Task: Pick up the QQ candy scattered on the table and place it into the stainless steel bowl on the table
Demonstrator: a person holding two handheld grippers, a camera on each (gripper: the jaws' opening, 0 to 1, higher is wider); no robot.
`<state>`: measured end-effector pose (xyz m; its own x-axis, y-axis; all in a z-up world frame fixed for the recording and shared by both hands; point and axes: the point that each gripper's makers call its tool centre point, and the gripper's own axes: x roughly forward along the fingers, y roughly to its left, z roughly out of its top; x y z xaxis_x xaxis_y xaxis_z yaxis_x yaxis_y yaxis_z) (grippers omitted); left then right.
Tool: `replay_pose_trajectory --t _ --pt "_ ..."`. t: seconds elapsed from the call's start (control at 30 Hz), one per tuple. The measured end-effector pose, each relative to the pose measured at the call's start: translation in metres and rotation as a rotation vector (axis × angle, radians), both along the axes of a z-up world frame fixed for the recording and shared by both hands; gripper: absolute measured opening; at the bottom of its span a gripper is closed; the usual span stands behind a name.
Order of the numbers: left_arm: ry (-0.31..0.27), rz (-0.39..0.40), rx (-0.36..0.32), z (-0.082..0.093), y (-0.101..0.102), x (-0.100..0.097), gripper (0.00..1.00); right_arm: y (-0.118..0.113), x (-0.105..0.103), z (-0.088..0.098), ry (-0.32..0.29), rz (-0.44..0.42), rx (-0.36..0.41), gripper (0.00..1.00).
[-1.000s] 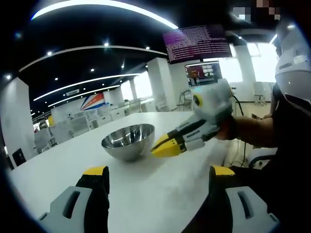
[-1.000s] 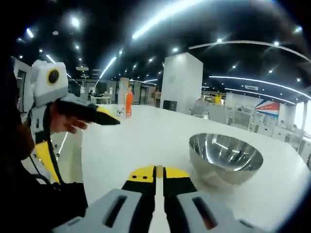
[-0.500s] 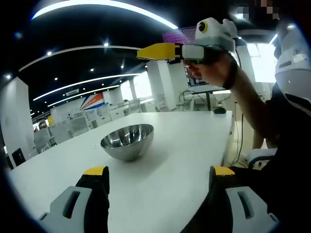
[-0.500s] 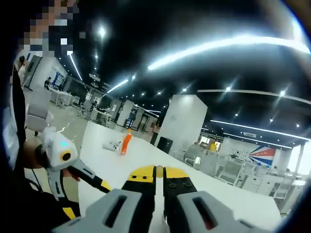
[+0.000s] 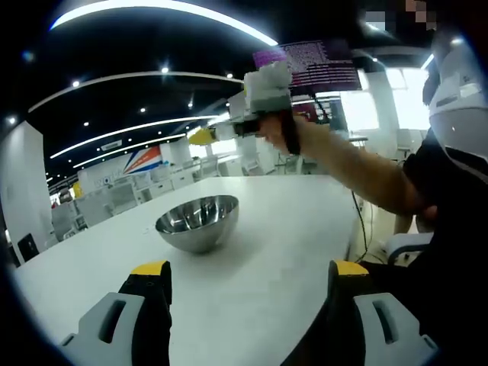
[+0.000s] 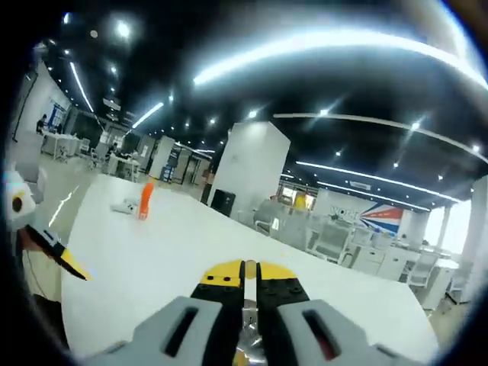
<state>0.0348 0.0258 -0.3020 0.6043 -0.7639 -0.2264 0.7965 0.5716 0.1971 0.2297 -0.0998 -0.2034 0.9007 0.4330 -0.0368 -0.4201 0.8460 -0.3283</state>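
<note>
The stainless steel bowl (image 5: 197, 221) stands upright on the white table (image 5: 290, 229) in the left gripper view, ahead and a little left. My left gripper (image 5: 248, 273) is open low over the near table edge, with nothing between its yellow-tipped jaws. A hand holds my right gripper (image 5: 203, 136) in the air above and behind the bowl, pointing left, its jaws together. In the right gripper view, my right gripper (image 6: 250, 269) is shut, with nothing visible between the tips. The left gripper (image 6: 70, 264) shows at the left edge of that view.
An orange bottle (image 6: 145, 200) and a small white object (image 6: 124, 204) stand at the far end of the table (image 6: 175, 244). The person's arm (image 5: 358, 171) reaches across the right side. Desks and chairs fill the room behind.
The right gripper has come down from high overhead to a spot above the bowl. Its view has tilted down toward the table. The left gripper and the bowl have stayed in place.
</note>
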Motion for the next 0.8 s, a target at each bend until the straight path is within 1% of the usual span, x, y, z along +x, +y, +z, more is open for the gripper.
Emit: replay_pose_trajectory --t 0.07,0.17,0.23,0.3,0.37,0.4,0.5,0.6,0.73,0.8 --pt "0.003 0.001 0.002 -0.001 0.0 0.0 0.85 -0.008 0.017 -0.035 0.065 -0.037 -0.03 0.05" --pt "0.006 0.002 0.003 -0.003 0.002 0.0 0.85 -0.013 0.028 -0.079 0.159 -0.043 -0.044 0.05" --pt "0.008 0.005 0.002 -0.004 0.003 0.001 0.85 -0.014 0.03 -0.096 0.182 -0.042 -0.041 0.06" --pt "0.012 0.005 0.001 -0.005 0.003 0.001 0.85 -0.015 0.029 -0.112 0.231 -0.035 -0.036 0.06" --pt "0.012 0.003 0.004 -0.006 0.003 0.001 0.85 -0.014 0.027 -0.118 0.25 -0.023 -0.026 0.07" --pt "0.012 0.002 0.005 -0.006 0.002 0.001 0.85 -0.014 0.026 -0.119 0.251 -0.019 -0.019 0.11" --pt "0.01 -0.002 -0.003 -0.005 0.0 0.001 0.85 -0.013 0.026 -0.116 0.237 -0.008 0.002 0.28" --pt "0.01 -0.003 -0.005 -0.004 -0.001 0.001 0.85 -0.018 0.027 -0.112 0.223 -0.019 0.005 0.25" --pt "0.012 -0.002 -0.008 -0.004 0.0 0.001 0.85 -0.024 0.026 -0.108 0.223 -0.027 0.028 0.25" --pt "0.01 0.0 -0.011 -0.004 0.001 0.002 0.86 -0.029 0.024 -0.102 0.198 -0.03 0.049 0.28"
